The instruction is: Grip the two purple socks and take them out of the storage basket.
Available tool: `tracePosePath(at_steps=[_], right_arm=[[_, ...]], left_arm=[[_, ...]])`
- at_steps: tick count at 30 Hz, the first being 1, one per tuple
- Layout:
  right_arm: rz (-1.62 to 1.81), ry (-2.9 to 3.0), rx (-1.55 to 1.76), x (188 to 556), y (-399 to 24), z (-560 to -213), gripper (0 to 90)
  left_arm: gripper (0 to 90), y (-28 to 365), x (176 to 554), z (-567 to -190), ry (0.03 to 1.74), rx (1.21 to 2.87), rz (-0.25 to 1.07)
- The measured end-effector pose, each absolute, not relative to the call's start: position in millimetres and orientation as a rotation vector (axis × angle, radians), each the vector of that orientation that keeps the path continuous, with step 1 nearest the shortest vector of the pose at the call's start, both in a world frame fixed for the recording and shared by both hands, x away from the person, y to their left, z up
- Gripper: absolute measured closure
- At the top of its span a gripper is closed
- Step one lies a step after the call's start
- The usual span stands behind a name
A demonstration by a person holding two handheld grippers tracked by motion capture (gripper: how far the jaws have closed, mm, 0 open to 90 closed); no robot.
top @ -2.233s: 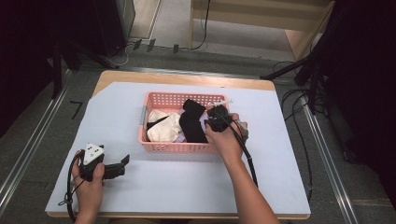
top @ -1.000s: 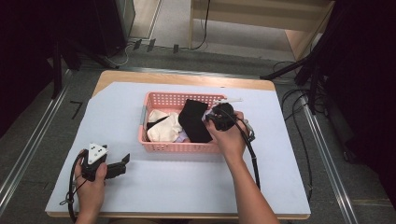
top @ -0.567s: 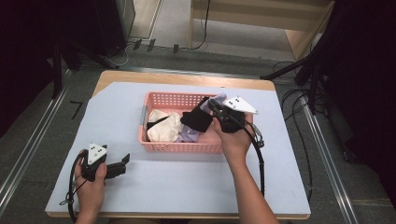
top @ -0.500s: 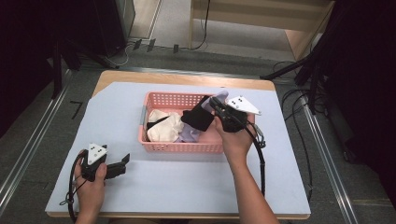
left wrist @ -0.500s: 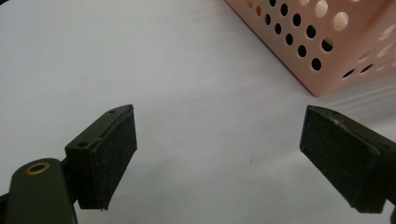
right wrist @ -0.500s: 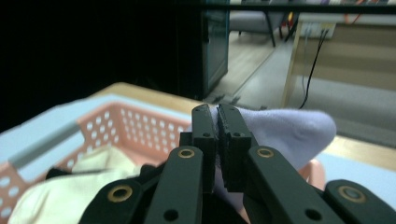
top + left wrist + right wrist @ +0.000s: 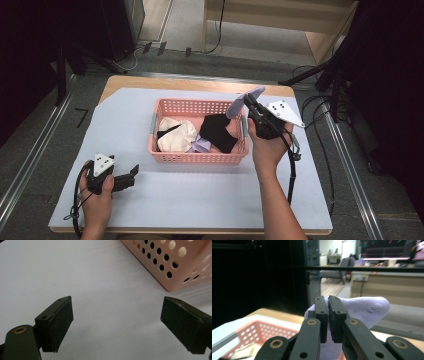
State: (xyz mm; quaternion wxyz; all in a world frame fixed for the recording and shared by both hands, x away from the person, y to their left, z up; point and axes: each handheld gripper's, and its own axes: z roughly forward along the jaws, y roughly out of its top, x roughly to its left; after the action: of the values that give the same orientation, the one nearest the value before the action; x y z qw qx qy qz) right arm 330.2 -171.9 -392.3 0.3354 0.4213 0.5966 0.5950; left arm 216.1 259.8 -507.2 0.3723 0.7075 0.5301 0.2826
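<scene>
so we've got a lilac sock (image 7: 246, 100) pinched in the right gripper (image 7: 251, 104), lifted clear above the 2 o'clock corner of the pink basket (image 7: 197, 157). jaws are clamped tight on it, and the gripper is tilted up and away from the table.

what could go wrong, as we see it: the grip looks like it's on a thin fold near one end, so the sock could slide out and flop back into the basket or off the far table edge at 12 o'clock. its loose end could also snag the basket rim if it swings low.

the right gripper view gives us the pinch itself: the sock (image 7: 362, 310) bulging round both closed pads, which the high view can't resolve. the high view gives the layout: a black garment (image 7: 218, 131) and cream cloth (image 7: 176, 135) left in the basket.

left gripper (image 7: 129, 176) sits at 7 o'clock on the white table cover (image 7: 200, 200), jaws wide apart, holding nothing.
</scene>
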Motion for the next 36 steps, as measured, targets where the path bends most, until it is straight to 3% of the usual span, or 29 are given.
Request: tracePosePath(at_steps=[8, 20, 23, 26, 36], right_arm=[[1.482, 1.437, 1.166, 325.1, -213.4, -389.9, 86.7], [1.309, 1.486, 1.303, 314.1, -242.2, -442.6, 86.1], [1.278, 1.471, 1.365, 311.4, -245.3, -455.2, 76.0], [1.321, 1.443, 1.354, 308.0, -240.8, -453.8, 63.6], [1.426, 1.676, 1.223, 307.4, -170.7, -446.1, 63.1]], left_arm=[[12.1, 259.9, 215.8, -506.9, 1.354, 1.817, 0.730], [12.8, 260.7, 214.9, -506.7, 1.352, 1.812, 0.740], [13.0, 260.7, 214.9, -506.8, 1.351, 1.811, 0.740], [13.0, 260.7, 214.9, -506.8, 1.351, 1.812, 0.739], [13.3, 260.6, 214.9, -506.7, 1.356, 1.807, 0.733]])
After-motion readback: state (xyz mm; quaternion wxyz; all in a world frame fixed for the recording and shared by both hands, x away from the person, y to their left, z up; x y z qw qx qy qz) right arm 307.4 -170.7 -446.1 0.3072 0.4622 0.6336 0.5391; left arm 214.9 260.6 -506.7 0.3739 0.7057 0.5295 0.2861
